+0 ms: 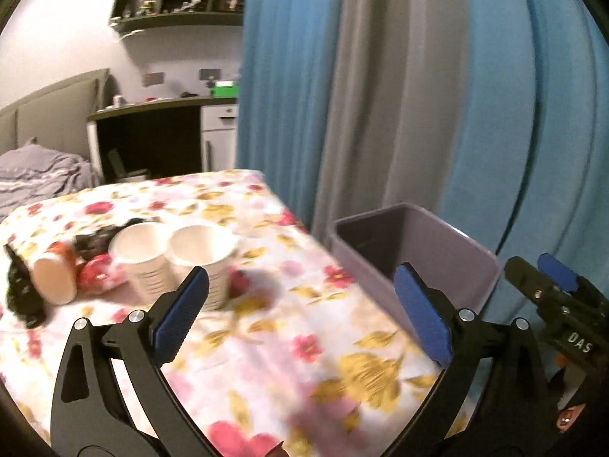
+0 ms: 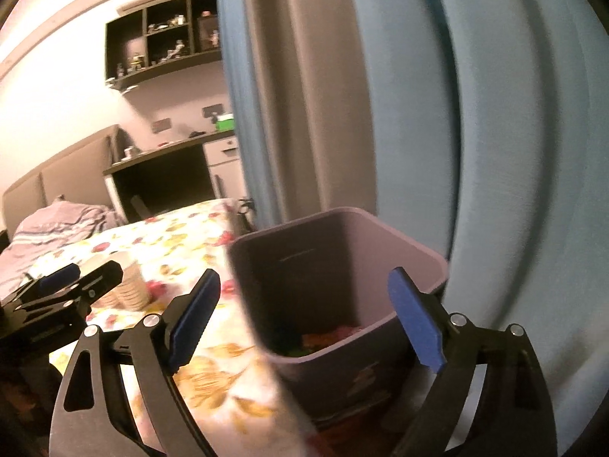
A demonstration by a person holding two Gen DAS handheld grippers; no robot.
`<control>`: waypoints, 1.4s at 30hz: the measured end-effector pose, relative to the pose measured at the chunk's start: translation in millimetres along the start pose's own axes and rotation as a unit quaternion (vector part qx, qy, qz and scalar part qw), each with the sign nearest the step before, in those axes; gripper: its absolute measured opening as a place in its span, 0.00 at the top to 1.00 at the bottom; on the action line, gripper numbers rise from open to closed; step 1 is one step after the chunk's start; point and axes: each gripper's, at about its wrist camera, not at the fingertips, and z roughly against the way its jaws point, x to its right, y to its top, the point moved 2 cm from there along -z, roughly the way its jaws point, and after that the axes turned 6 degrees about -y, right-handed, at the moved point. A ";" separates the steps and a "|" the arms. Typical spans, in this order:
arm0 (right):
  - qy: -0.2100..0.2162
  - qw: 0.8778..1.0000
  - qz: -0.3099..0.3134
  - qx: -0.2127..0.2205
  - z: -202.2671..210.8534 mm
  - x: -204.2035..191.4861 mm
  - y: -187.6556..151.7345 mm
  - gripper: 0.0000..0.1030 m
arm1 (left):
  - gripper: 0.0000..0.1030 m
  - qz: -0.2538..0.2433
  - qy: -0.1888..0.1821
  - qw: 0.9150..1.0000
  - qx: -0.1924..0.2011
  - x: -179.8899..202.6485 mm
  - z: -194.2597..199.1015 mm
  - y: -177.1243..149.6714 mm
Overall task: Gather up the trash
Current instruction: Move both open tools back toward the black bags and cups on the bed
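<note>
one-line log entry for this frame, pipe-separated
left claw: open, empty, over table | right claw: open, empty, over bin | bin: some trash inside | two paper cups: upright on floral tablecloth

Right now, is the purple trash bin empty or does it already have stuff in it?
Not empty. The right wrist view shows colourful trash at the bottom of the bin; what it is is too blurred to tell.

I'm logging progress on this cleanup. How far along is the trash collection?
Partly done. Some colourful scraps already lie at the bottom of the bin. Nothing is in hand: the left gripper and right gripper are both open. Left on the table: two white cups, a tipped cup and dark wrappers.
</note>
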 end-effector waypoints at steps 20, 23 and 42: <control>0.125 0.989 0.077 -0.010 22.1 -150.3 -20.1 0.15 | 0.06 0.066 0.141 0.987 0.028 -158.8 110.5 -27.8; 0.142 0.986 0.088 -0.013 20.3 -177.4 -21.8 0.15 | 0.06 0.070 0.157 0.985 0.031 -174.2 120.1 -29.1; 0.195 0.963 0.178 -0.046 -35.0 -345.4 -46.0 0.15 | 0.06 0.135 0.281 0.949 0.052 -292.9 158.2 -33.3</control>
